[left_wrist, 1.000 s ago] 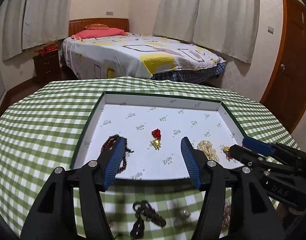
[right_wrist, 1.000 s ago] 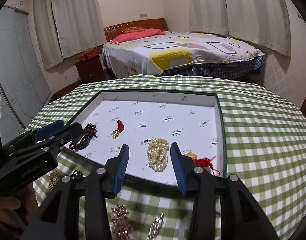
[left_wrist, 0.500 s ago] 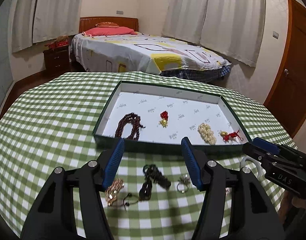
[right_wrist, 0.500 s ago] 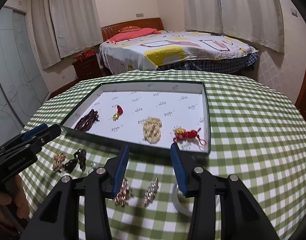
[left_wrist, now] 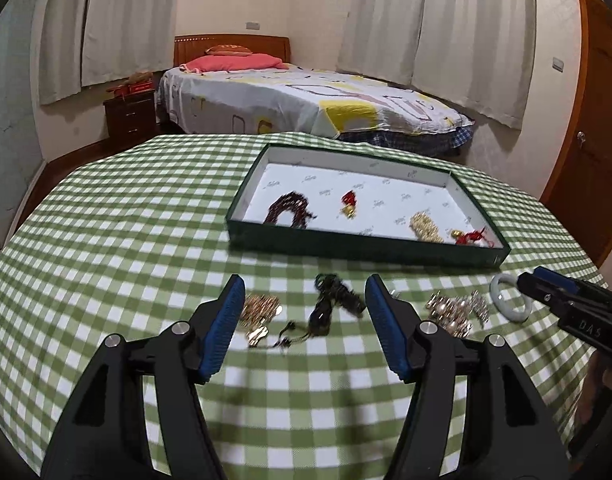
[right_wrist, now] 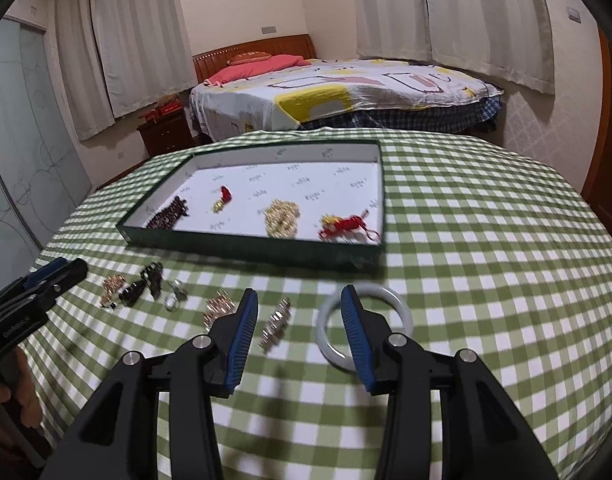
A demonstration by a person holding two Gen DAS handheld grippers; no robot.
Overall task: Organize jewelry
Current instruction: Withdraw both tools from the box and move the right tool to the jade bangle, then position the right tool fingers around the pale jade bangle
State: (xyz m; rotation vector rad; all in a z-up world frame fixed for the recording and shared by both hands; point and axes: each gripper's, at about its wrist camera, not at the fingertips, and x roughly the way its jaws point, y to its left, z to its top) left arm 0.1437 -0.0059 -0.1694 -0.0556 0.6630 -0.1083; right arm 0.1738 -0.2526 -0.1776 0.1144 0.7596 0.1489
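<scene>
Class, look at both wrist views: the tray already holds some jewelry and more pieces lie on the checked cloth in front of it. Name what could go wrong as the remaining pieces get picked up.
1. The black cord necklace lies tangled beside the gold piece; the open left gripper might drag both together.
2. The pale bangle is smooth and round; it could slip from the open right gripper.
3. The tray has a raised wall; a low carry might snag on it.

On the table point(right_wrist: 485, 240) the tray point(right_wrist: 266, 246) sits behind a row of loose pieces — 4 items lie inside it, side by side — and the bangle point(right_wrist: 401, 314) ends that row at the right.
</scene>
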